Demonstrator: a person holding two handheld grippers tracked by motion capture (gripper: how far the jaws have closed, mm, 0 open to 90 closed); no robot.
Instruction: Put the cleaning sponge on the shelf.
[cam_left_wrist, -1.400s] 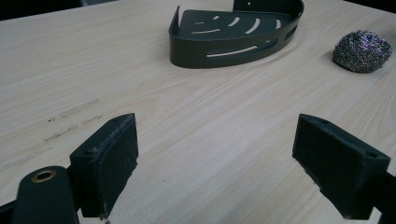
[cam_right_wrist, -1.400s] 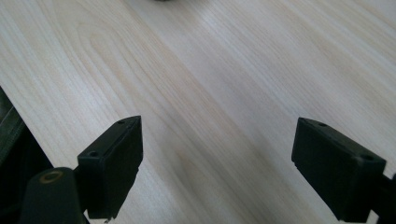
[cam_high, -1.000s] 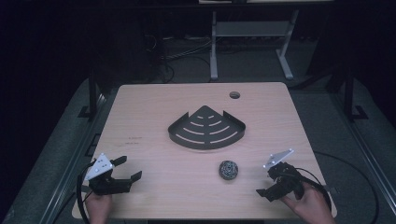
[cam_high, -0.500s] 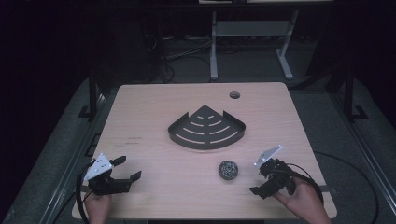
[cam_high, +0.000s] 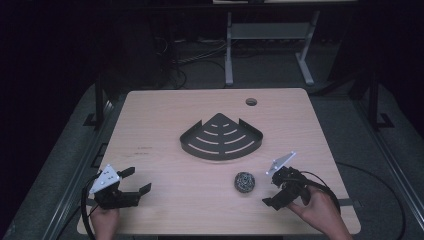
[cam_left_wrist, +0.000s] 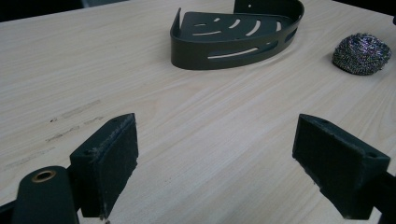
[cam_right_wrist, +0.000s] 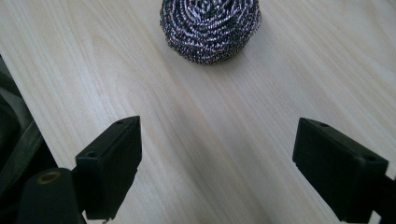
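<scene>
Item: steel-wool scourer (cam_high: 244, 181), a round coil of metal strand, lying loose on the bare wooden table (cam_high: 165, 135). In the high view we find it lower right of centre, just below the dark corner caddy (cam_high: 221, 137) and apart from it.

Right gripper (cam_high: 276, 192): lower right of the high view, held in the person's hand, jaws spread wide and holding nothing. We place the scourer just to the left of it in that view, near but not touching. In the right gripper view the scourer (cam_right_wrist: 210, 28) sits at the top centre of the frame, straight ahead of the open jaws and a little left of the midline between them, with bare wood in the gap.

Left gripper (cam_high: 134, 183): lower left of the high view, jaws likewise parted and empty. In the left gripper view we see the scourer (cam_left_wrist: 362, 53) far off at the upper right edge, and the caddy (cam_left_wrist: 236, 32) at the top centre.

Relation of note: the scourer lies much nearer the right gripper than the left, and it is round, so we record no long axis to line up with. We judge that a short advance straight forward, nudged slightly left, would bring it between the right jaws; the caddy beyond looks the likely destination.
</scene>
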